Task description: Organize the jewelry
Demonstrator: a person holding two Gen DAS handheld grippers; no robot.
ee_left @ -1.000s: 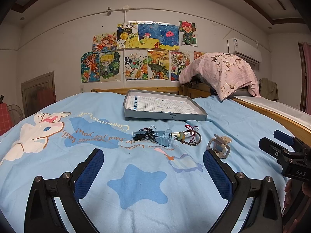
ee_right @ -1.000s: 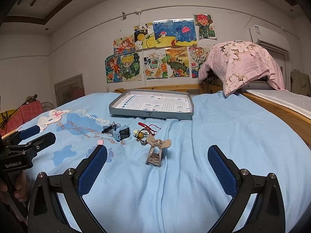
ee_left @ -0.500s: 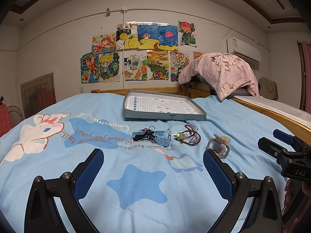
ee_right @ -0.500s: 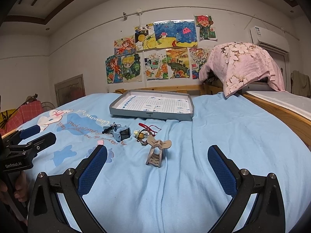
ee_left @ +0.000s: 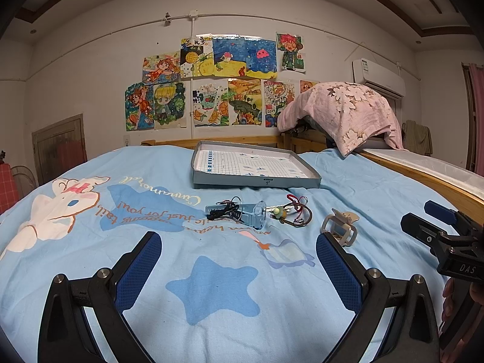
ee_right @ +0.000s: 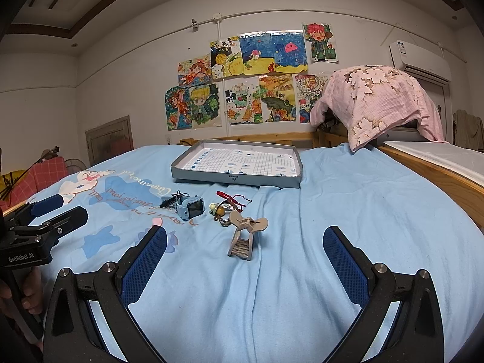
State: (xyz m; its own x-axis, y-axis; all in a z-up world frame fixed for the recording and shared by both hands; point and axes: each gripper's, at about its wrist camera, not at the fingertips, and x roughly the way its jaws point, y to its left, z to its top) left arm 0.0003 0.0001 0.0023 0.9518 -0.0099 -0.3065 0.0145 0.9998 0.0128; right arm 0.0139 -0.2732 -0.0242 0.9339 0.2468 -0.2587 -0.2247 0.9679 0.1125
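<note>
A grey shallow tray (ee_left: 257,181) (ee_right: 236,178) with a gridded liner lies on the blue bedspread, far centre. In front of it lie a blue watch (ee_left: 251,214) (ee_right: 190,207) tangled with black cord, a knot of red-and-brown bracelets with beads (ee_left: 293,213) (ee_right: 227,205), and a beige claw hair clip (ee_left: 340,227) (ee_right: 246,236). My left gripper (ee_left: 239,260) hangs open, short of the watch. My right gripper (ee_right: 245,257) is open too, with the hair clip just ahead between its fingers' line. Nothing is held.
A wooden bed rail (ee_left: 423,175) (ee_right: 438,175) runs along the right edge. A pink floral cloth (ee_right: 381,103) drapes over something at the far right. Children's drawings cover the back wall (ee_left: 217,84). Each gripper shows at the side of the other's view.
Both views have drifted very slightly; the objects on the bed have not moved and both grippers stay open.
</note>
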